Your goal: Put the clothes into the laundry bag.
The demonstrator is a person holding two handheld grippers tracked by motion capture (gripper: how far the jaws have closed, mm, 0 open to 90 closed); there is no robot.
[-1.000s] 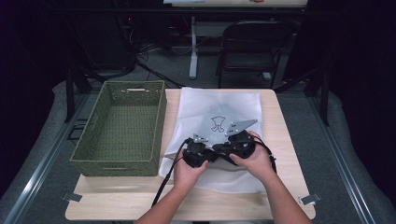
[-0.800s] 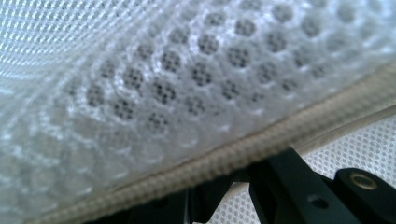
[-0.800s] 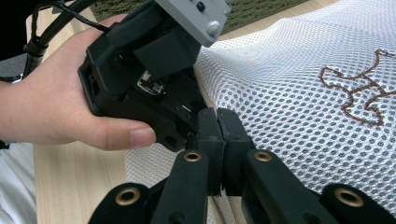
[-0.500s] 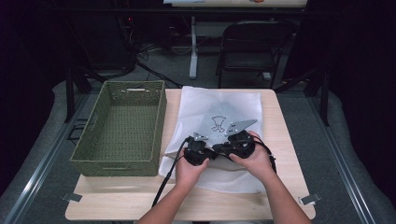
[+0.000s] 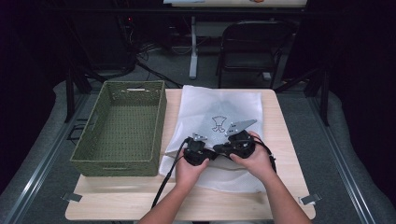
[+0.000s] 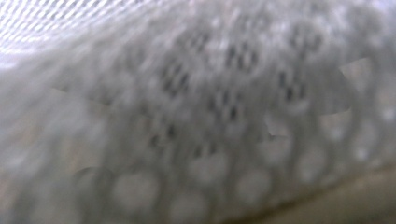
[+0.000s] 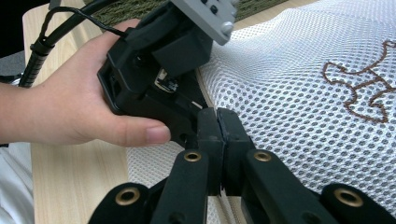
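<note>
Near the front edge of the table (image 5: 280, 205), both forearms come in side by side and the hands meet over the lower part of the white mesh bag (image 5: 219, 105), which lies flat just right of the green woven basket (image 5: 122, 123). Right gripper (image 7: 218, 122) points level toward the other hand, jaws pressed together with a pinch of mesh apparently between them. Left gripper (image 5: 196, 151) has just been opening; blurred mesh sits against its camera, so its grip cannot be told.
</note>
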